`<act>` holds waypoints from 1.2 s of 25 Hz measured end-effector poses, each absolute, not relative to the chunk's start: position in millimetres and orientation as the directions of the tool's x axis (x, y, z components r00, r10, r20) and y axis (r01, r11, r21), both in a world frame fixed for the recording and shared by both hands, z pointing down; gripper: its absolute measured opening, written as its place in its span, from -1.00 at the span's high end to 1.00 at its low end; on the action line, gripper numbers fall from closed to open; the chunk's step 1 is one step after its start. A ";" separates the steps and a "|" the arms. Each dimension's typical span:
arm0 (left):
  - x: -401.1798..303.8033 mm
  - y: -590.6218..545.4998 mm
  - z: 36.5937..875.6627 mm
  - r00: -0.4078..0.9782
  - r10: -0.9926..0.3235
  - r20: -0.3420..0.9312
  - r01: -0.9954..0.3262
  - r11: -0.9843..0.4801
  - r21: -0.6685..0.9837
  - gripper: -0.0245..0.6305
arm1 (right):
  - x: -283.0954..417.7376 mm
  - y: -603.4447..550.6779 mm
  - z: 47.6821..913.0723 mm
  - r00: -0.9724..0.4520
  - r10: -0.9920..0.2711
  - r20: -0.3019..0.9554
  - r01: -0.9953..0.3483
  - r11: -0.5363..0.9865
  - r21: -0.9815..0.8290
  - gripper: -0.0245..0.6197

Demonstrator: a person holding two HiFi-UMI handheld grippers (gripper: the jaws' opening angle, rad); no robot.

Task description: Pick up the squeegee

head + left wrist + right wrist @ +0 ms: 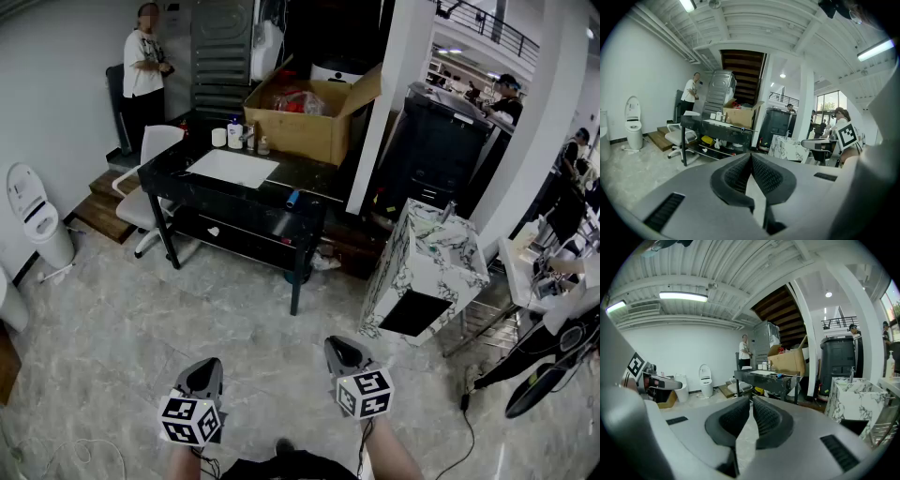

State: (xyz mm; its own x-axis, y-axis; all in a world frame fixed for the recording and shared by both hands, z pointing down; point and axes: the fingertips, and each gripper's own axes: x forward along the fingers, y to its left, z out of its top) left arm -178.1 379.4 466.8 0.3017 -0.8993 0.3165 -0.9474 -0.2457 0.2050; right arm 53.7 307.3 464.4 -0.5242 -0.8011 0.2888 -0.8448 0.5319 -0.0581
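Observation:
A small blue-handled tool [292,199], apparently the squeegee, lies at the front right edge of the black table [281,220] across the room. It also shows small and far off as the blue tool [743,129] in the left gripper view and as the blue tool [778,376] in the right gripper view. My left gripper [208,364] and right gripper [339,343] hang side by side over the tiled floor, well short of the table. The left gripper [751,154] and the right gripper [752,398] are both shut with nothing between the jaws.
On the table are a cardboard box [309,117], a white board [232,167] and small bottles. A white chair [150,178] stands at its left, a toilet [37,220] by the wall, a marble sink cabinet [427,272] at right. A person [143,75] stands behind.

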 end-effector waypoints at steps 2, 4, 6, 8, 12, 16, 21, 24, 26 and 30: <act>-180.0 379.5 468.6 0.307 -0.897 0.319 -0.946 -0.250 0.207 0.86 | 50.7 308.1 464.6 -0.523 -0.803 0.286 -0.846 0.530 -0.059 0.75; -181.3 379.3 471.0 0.309 -0.895 0.321 -0.945 -0.252 0.207 0.86 | 48.6 308.9 465.9 -0.522 -0.804 0.285 -0.847 0.528 -0.061 0.75; -181.5 378.5 474.1 0.310 -0.894 0.324 -0.945 -0.252 0.208 0.86 | 48.3 309.4 469.3 -0.522 -0.803 0.288 -0.847 0.528 -0.063 0.75; -180.4 376.1 476.8 0.310 -0.892 0.330 -0.945 -0.251 0.211 0.86 | 49.5 308.2 473.0 -0.521 -0.800 0.296 -0.847 0.527 -0.067 0.75; -174.2 369.1 480.9 0.310 -0.886 0.346 -0.945 -0.247 0.216 0.86 | 55.7 301.0 476.6 -0.525 -0.795 0.305 -0.845 0.529 -0.075 0.75; -168.1 357.8 489.8 0.301 -0.885 0.354 -0.947 -0.234 0.221 0.86 | 63.5 287.0 484.0 -0.527 -0.793 0.305 -0.844 0.531 -0.078 0.75; -164.8 344.4 500.4 0.277 -0.890 0.362 -0.953 -0.205 0.225 0.86 | 70.1 270.6 500.7 -0.552 -0.773 0.313 -0.828 0.551 -0.102 0.75; -164.5 335.2 498.9 0.272 -0.893 0.358 -0.954 -0.200 0.224 0.86 | 71.1 259.9 502.2 -0.557 -0.771 0.308 -0.827 0.551 -0.113 0.75; -166.0 327.6 496.9 0.268 -0.895 0.355 -0.955 -0.199 0.219 0.86 | 68.8 252.4 502.0 -0.561 -0.768 0.309 -0.823 0.556 -0.112 0.75; -171.2 306.7 498.4 0.267 -0.895 0.358 -0.955 -0.196 0.222 0.86 | 63.9 232.7 503.0 -0.559 -0.767 0.315 -0.824 0.556 -0.109 0.75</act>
State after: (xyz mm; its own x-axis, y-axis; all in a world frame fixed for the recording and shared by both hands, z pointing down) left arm -171.2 306.7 498.4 0.2668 -0.8949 0.3578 -0.9551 -0.1959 0.2223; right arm 63.9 232.7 503.0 -0.5592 -0.7667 0.3155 -0.8239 0.5562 -0.1088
